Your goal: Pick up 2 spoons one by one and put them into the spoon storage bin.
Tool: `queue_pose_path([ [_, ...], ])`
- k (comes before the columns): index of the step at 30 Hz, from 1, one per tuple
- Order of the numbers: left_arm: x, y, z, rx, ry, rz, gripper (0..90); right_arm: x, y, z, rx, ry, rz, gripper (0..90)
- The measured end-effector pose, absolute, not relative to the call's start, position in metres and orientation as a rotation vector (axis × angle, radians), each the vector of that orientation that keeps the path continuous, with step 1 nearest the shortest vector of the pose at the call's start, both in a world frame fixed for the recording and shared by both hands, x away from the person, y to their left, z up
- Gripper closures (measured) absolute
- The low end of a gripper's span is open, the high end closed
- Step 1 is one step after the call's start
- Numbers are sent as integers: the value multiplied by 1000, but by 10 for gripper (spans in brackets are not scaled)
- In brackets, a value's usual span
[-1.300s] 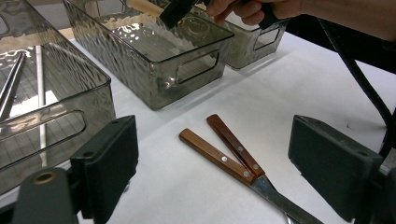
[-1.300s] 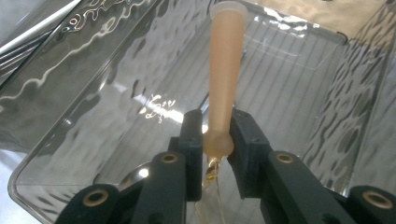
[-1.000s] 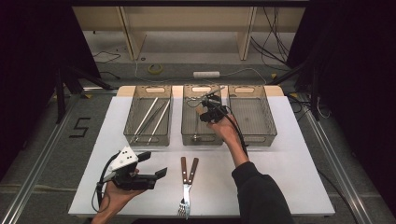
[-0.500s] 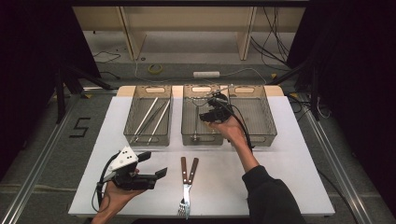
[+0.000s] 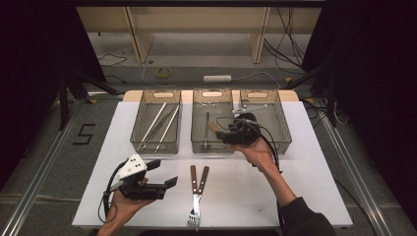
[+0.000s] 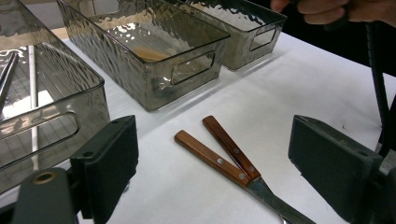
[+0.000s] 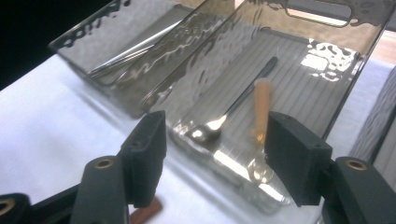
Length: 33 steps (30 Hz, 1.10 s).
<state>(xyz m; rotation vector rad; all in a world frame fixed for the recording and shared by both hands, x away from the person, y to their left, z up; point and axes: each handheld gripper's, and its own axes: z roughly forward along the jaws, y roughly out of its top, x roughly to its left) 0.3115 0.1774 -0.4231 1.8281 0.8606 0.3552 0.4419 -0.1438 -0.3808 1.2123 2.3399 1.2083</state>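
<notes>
white table [image 5: 314, 167] in a dark room; both grippers' fingers released, the right's just widened.

floor: you see grey floor [image 5: 44, 147] with a painted 5 [image 5: 83, 133] | beyond: wooden shelf frame [image 5: 196, 29], white power strip [image 5: 217, 78], loose cables | sides: dark | tabletop [image 5: 305, 162]: white

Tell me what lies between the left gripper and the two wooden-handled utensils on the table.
Nothing visible does. The left gripper stands open, and the bare white table runs straight from it to the wooden-handled utensils. The middle bin sits farther back, beyond them.
</notes>
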Motion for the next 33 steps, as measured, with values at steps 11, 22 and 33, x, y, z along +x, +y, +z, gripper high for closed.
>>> queue_pose_path([
  [11,318,173,-424,1833,855,340,154,393,-172,-391,1147,2323,1323,367],
  [22,327,167,-425,1857,852,309,154,363,-199,-408,1136,2276,1346,348],
  [33,337,154,-424,1889,824,291,155,343,-208,-418,1146,2276,1369,336],
])
